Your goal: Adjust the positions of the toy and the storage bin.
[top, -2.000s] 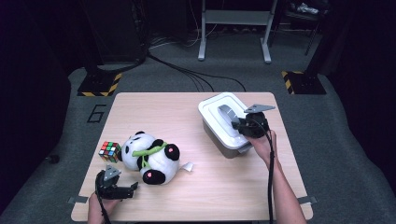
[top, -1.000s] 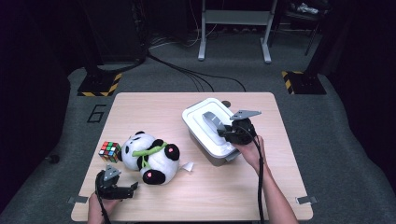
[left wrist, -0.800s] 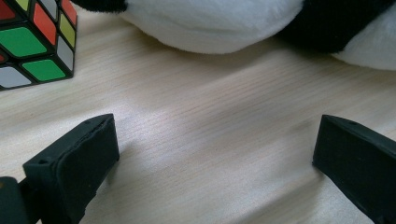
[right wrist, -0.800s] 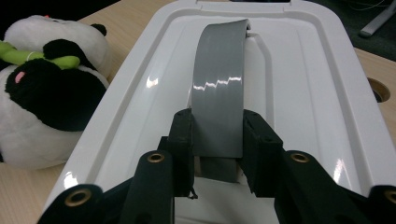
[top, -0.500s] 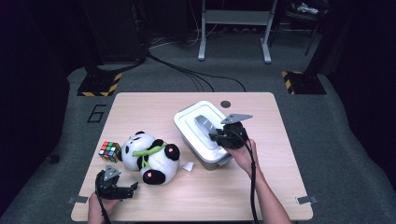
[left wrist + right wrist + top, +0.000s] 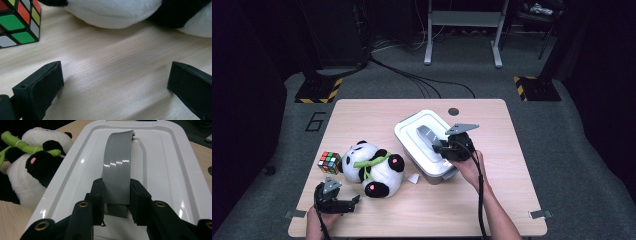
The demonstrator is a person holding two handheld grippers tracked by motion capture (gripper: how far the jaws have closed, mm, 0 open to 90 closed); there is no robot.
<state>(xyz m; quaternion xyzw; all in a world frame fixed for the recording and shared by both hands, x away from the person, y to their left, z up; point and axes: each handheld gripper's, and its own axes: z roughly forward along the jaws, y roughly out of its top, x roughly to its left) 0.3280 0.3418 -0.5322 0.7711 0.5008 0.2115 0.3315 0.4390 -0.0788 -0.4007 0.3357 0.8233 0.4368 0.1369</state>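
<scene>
Wooden table (image 6: 512,200): right tongs (image 6: 438,146) pinch the box's grey handle (image 6: 117,172); left tongs (image 6: 349,204) spread, empty.

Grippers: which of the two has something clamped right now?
The right gripper: its fingers pinch the grey handle on the white box's lid. The left gripper stands open over bare table.

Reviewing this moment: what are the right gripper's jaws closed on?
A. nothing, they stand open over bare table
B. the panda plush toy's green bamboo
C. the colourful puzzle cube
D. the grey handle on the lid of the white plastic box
D: in the right gripper view the right gripper has both black jaws pressed against the sides of the grey handle on the white plastic box.
</scene>
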